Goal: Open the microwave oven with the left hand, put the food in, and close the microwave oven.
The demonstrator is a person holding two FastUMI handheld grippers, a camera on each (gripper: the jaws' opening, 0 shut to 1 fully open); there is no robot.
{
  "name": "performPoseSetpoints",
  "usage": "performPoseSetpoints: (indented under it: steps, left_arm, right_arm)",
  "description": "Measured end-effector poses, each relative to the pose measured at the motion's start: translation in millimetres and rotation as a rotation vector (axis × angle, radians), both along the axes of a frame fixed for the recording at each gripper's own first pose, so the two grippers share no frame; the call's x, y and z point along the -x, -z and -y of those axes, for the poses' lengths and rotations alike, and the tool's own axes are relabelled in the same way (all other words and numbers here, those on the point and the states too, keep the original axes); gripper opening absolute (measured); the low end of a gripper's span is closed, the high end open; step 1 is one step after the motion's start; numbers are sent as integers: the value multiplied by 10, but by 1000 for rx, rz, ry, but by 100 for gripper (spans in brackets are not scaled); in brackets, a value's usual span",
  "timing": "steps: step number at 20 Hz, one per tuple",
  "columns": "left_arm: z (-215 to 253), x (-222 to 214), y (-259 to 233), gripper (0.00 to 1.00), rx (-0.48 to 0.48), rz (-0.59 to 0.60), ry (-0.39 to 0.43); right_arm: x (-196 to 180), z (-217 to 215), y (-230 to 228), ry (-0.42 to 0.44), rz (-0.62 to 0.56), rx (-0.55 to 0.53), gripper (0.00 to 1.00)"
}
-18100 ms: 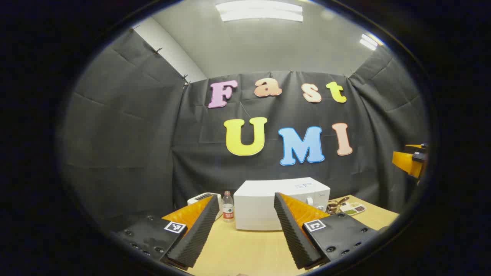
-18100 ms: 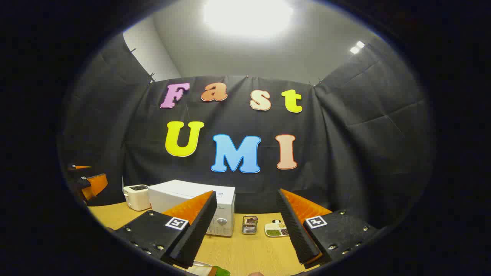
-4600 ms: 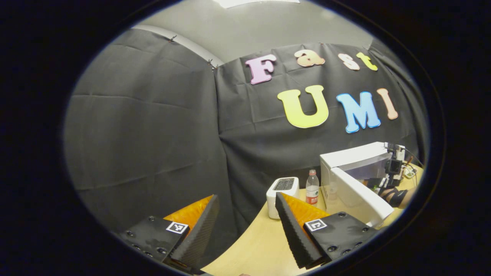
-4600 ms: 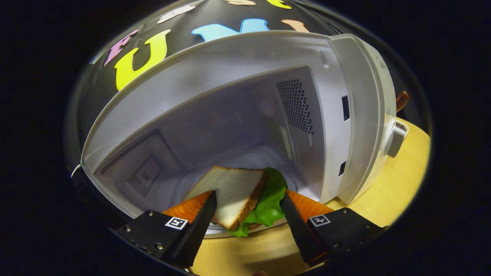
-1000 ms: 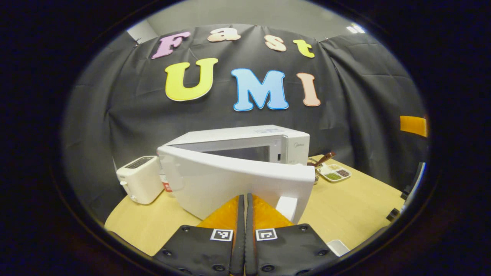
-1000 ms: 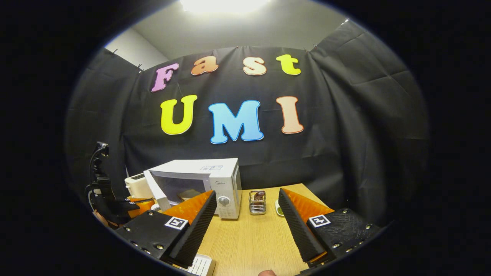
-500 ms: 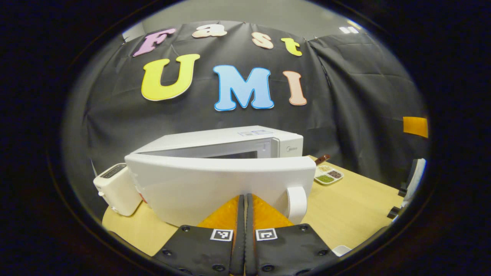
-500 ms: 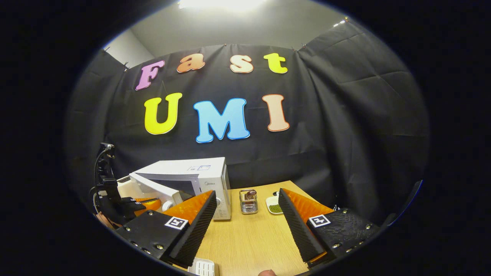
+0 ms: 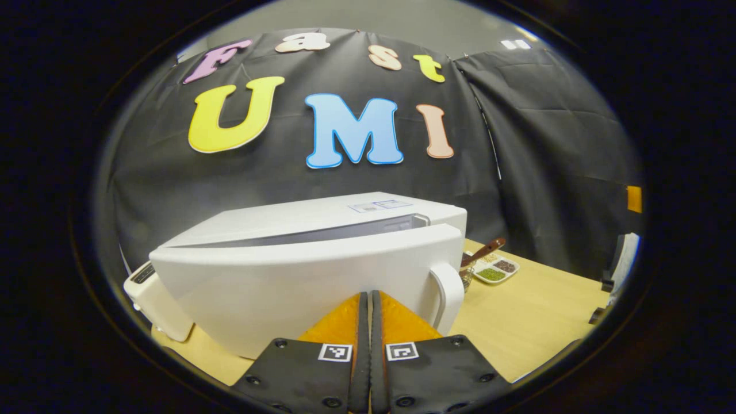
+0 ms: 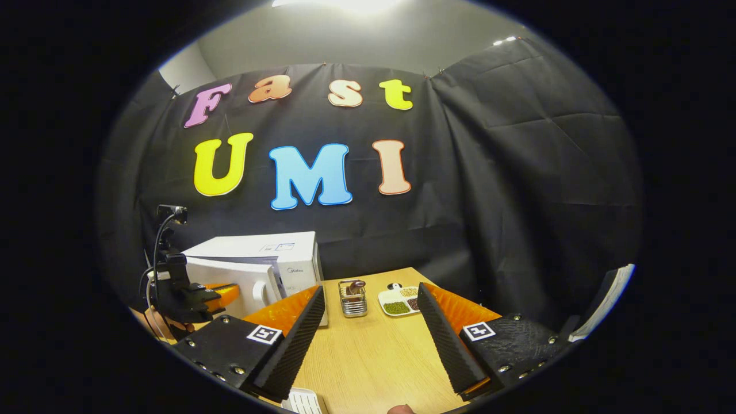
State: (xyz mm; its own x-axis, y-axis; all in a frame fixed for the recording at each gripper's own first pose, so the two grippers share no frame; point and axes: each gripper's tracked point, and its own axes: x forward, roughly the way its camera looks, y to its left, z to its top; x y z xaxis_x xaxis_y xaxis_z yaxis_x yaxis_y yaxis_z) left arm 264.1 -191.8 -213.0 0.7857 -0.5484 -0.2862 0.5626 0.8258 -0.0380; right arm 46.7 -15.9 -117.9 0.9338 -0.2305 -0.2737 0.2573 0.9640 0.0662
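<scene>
Two fingers of my left gripper (image 9: 364, 299) are pressed together with nothing between them, low in the centre of the left gripper view. I hold them flat like a blunt wedge because I judge a closed tip pushes a panel better than a spread one. Their tips sit against, or just short of, the lower face of the door (image 9: 299, 282); contact is hidden by the fingers themselves.

Moving rightward, the door's handle (image 9: 448, 293) stands just right of my fingers, at the door's free end. The microwave (image 9: 322, 215) fills the middle of that view, its long axis running from the lower left toward the right. The door hinges at the left and is nearly closed, with a thin dark gap along its top edge, widest at the right. The front faces me. Food is presumably inside, though the door hides it.

In the right gripper view, my left gripper (image 10: 221, 294) shows at the lower left, against the door beside the handle. My right gripper (image 10: 371, 299), lower centre, is spread wide and empty, held back over the table (image 10: 374, 351), well apart from the microwave; I judge it is parked there to keep out of the door's swing.
</scene>
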Motion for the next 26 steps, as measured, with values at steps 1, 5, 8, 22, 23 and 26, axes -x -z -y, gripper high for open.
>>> performPoseSetpoints:
  steps: [1, 5, 8, 22, 23, 26]
  left_arm:
    - [8, -49, 6, 8, 3, 0, 1]
    - [75, -223, 32, 7, 10, 0, 8]
    - [147, -201, 51, 7, 33, -11, 27]
    - [359, -289, 101, 7, 90, -78, -42]
    - [365, -308, 119, 7, 66, -80, -51]
    - [268, -303, -78, 7, 28, -18, -73]
  right_arm:
    - [15, -6, 7, 7, -5, 7, 99]
    - [19, -32, -11, 24, -11, 29, 99]
    - [1, -55, -34, 30, -9, 39, 99]
    - [30, -249, -119, -5, 5, 56, 99]
    - [43, -239, -137, -4, 12, 54, 99]
    - [41, -260, -140, -8, 27, 32, 99]
